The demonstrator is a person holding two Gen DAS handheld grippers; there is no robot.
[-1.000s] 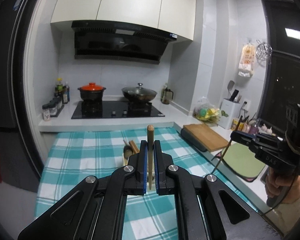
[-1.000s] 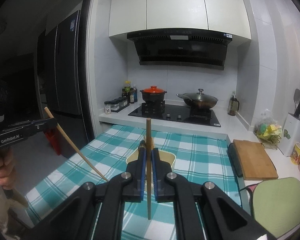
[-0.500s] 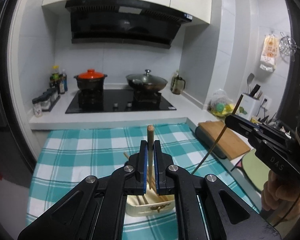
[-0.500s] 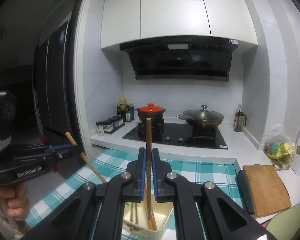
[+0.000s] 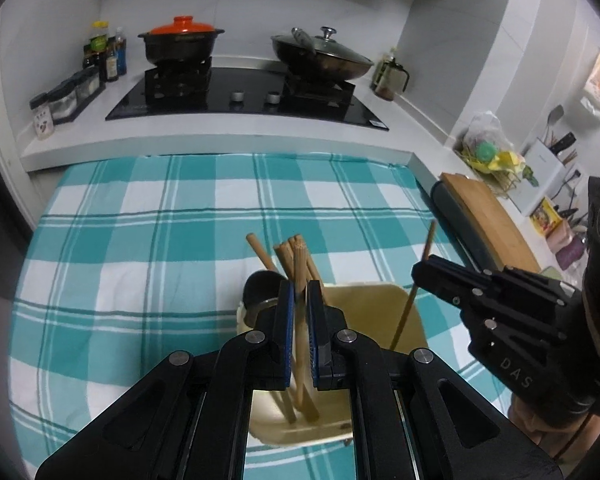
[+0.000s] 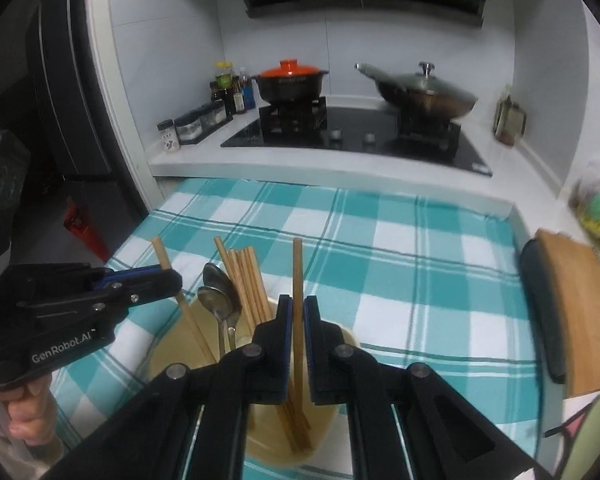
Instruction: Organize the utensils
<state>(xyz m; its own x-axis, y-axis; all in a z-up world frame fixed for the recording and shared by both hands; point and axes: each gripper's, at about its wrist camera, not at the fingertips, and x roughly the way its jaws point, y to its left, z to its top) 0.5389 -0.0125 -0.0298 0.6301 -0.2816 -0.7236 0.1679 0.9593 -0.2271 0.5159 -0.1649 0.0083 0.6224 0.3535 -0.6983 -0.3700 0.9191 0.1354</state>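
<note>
Both wrist views look steeply down, close above the desk (image 5: 140, 240), facing the stove (image 6: 360, 136); each shows the other's tongs.

- Chopsticks (image 6: 249, 280): pale wood, matt, fine grain.
- Spoons (image 6: 219, 294): polished metal, glossy.
- Holder (image 5: 370, 308): cream plastic, smooth, dull sheen.
- Cloth (image 5: 160, 216): woven fabric, teal and white check, matt.
- Left gripper (image 5: 299, 332): black matt plastic, blue rubbery pads, bright metal pins.
- Right gripper (image 6: 296, 344): same black plastic, blue pads.
- Hob (image 5: 244, 98) at 12 o'clock: black glass, glossy.
- Board (image 6: 580, 312) at 3 o'clock: wood, satin.
- Wok lid (image 6: 428, 86): shiny, metal knob.
</note>
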